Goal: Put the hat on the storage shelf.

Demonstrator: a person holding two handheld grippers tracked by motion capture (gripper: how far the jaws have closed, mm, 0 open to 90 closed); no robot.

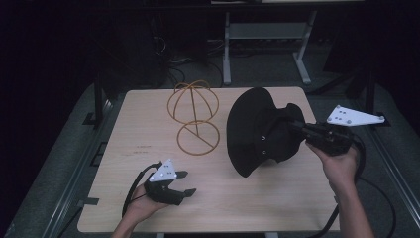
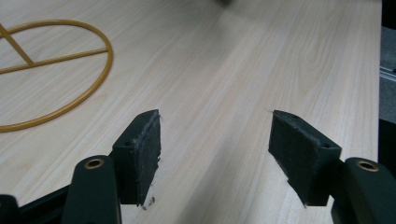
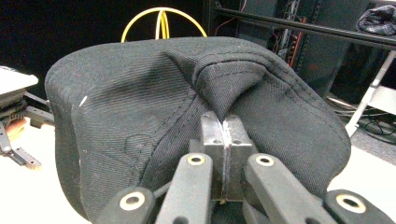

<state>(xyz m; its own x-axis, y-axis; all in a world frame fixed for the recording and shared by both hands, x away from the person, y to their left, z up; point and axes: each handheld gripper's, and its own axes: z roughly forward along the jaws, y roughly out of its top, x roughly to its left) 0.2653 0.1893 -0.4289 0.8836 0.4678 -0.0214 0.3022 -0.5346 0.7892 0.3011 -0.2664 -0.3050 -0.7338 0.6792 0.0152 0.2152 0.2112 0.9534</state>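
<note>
The right claw point(image 1: 296, 126) pinched a fold of the hat point(image 1: 255, 131) near the counter's point(image 1: 148, 148) right edge. The left claw point(image 1: 184, 183) sat wide, empty. That thin pinch could slip, dropping the hat short of the stand point(image 1: 194, 116).

The hat point(image 3: 140, 116) is black woven cloth, matt, with a fine ribbed twill grain and rows of visible stitching along its seams. The surface point(image 2: 261, 60) is pale wood-look laminate, smooth with a soft sheen and a straight grain, and the stand point(image 1: 194, 115) on it is thin yellow-gold wire with a slight gloss. The left gripper point(image 2: 215, 154) has black plastic arms with brass-coloured rivets and rough, matt, slightly frayed dark pads point(image 2: 148, 154), while the right gripper point(image 3: 227, 135) shows the same smooth black plastic and grey pad blocks.
</note>
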